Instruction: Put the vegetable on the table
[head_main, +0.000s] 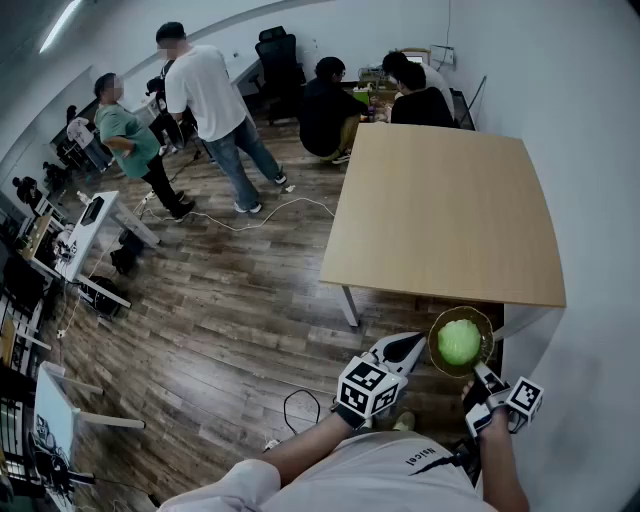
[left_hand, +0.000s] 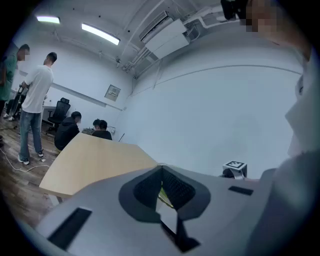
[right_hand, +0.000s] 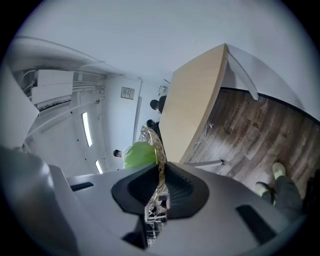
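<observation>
A round green vegetable lies in a glass bowl held in the air below the near edge of the light wooden table. My right gripper is shut on the bowl's near right rim. In the right gripper view the rim runs between the jaws of that gripper, with the vegetable to its left and the table beyond. My left gripper meets the bowl's left rim. Its jaws are shut on a thin yellowish edge; the table lies ahead.
A white wall runs along the table's right side. Two people sit at the table's far end and two more stand at the back left. A white cable crosses the wooden floor. White desks stand at left.
</observation>
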